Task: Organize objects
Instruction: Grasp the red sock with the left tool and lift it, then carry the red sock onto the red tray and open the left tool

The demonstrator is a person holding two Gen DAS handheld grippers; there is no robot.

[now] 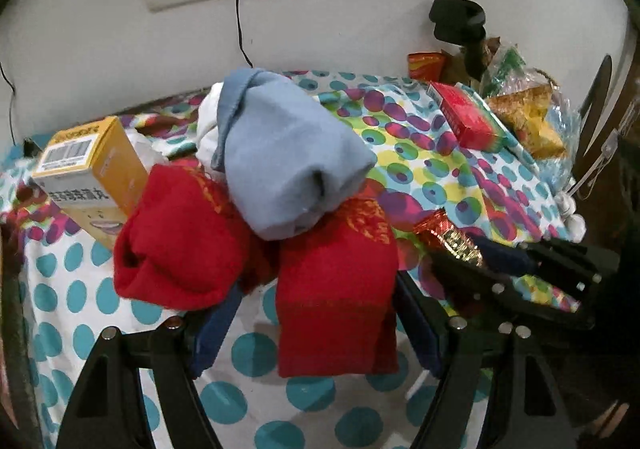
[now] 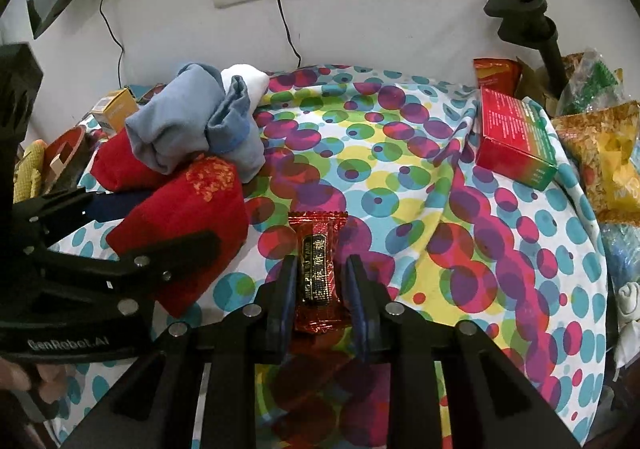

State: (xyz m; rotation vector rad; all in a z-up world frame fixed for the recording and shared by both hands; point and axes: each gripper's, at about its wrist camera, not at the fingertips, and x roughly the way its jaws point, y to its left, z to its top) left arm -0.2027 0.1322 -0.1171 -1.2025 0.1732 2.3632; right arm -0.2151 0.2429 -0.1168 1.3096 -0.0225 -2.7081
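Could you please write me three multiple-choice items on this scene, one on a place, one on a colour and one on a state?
1. Where does the light blue cloth bundle lie?
A. on top of the red cloth bundles
B. inside the red box
C. under the tablecloth

2. What colour is the box near the snack bags?
A. black
B. red with a green edge
C. white

3. How does the right gripper stand?
A. wide open over bare cloth
C. out of sight
B. nearly closed about the red candy packet

Answers: 1 A, the blue bundle rests on the red ones in both views. 2 B, its red faces and green edge show in the right wrist view. 3 B, the packet lies between the close-set fingers, though contact is not clear.
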